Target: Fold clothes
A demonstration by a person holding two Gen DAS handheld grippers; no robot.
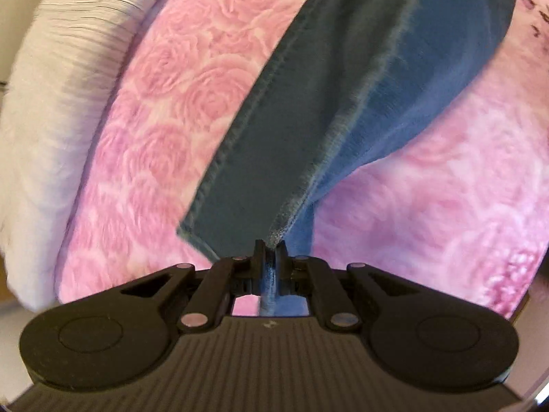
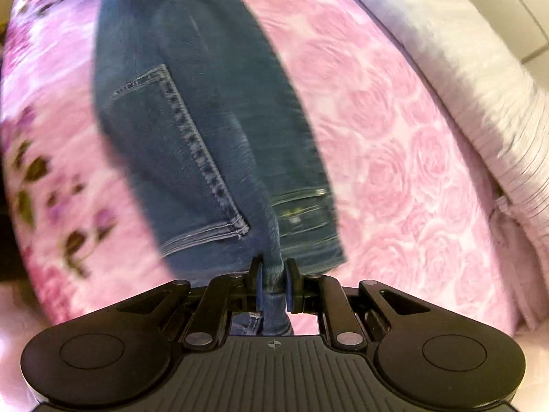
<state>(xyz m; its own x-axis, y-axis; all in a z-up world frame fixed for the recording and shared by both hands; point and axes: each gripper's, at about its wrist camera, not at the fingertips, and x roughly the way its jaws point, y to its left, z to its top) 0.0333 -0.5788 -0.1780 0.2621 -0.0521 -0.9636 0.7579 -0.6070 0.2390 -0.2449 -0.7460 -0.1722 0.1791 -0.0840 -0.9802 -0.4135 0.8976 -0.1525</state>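
Denim jeans (image 1: 360, 86) hang below both clamped grippers — left gripper (image 1: 270, 248), right gripper (image 2: 273, 267).

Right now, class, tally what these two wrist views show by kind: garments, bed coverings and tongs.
Garments: 1, the jeans
Bed coverings: 2, the pink rose blanket and the white quilt
Tongs: 2, the left tongs and the right tongs
Total: 5

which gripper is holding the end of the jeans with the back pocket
The right gripper: the stitched back pocket and waistband of the jeans hang just below it. The left gripper pinches a plain hemmed leg end.
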